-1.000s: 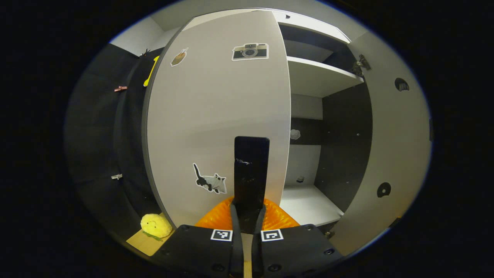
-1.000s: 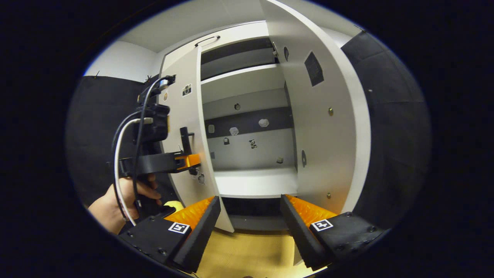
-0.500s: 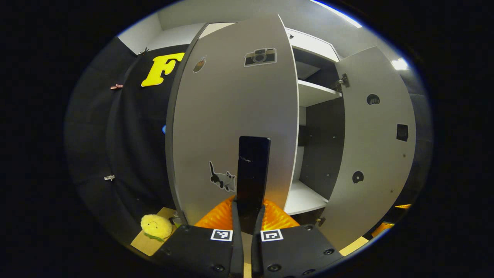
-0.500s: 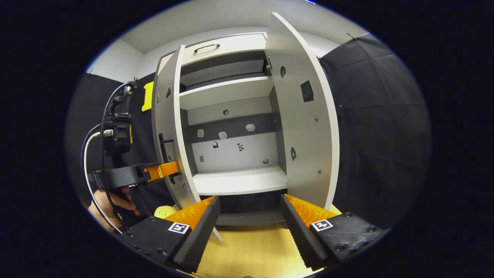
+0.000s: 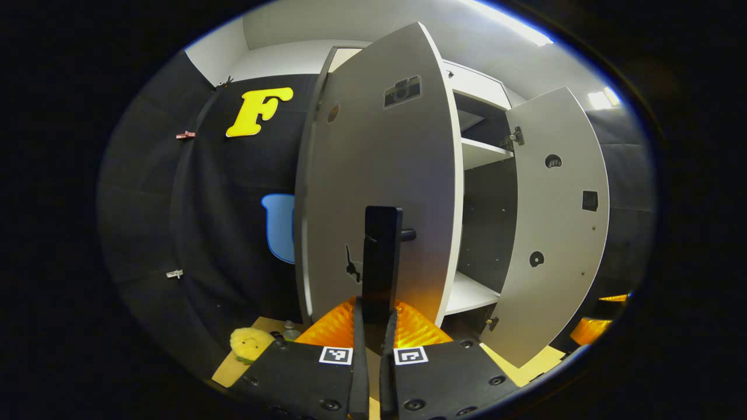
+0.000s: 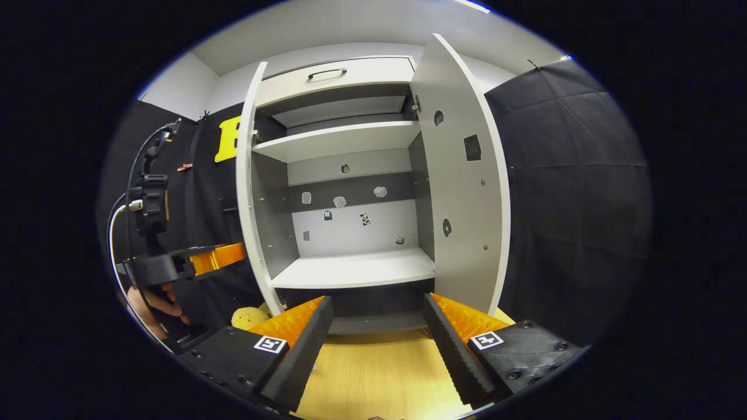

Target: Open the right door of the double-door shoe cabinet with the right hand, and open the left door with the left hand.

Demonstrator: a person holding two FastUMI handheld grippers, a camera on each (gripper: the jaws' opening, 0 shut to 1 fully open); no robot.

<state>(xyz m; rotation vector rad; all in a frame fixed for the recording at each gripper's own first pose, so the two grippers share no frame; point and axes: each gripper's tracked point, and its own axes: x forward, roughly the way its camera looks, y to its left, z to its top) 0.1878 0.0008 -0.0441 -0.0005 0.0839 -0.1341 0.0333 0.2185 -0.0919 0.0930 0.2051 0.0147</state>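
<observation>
Left gripper [image 5: 373,326]: its two fingers are squeezed tight on the black door handle [image 5: 380,256], one on each side.
Right gripper [image 6: 378,326]: its fingers are spread wide and hold nothing. It hangs over the wooden floor [image 6: 373,379], in front of the cabinet.
Left door [image 5: 379,186]: swung far out, so the right gripper view sees it edge-on.
Right door [image 6: 464,192]: wide open too, with no gripper touching it.
Shoe cabinet [image 6: 350,198]: its white shelves are bare, with small stickers on the back wall.
Yellow plush toy [image 5: 250,343]: sits on the floor near the bottom of the left door.
What could go wrong: if the left door is pulled much farther, I think its hinges could strain, or it could bump the toy. Letting go too fast might make the door swing back.
</observation>
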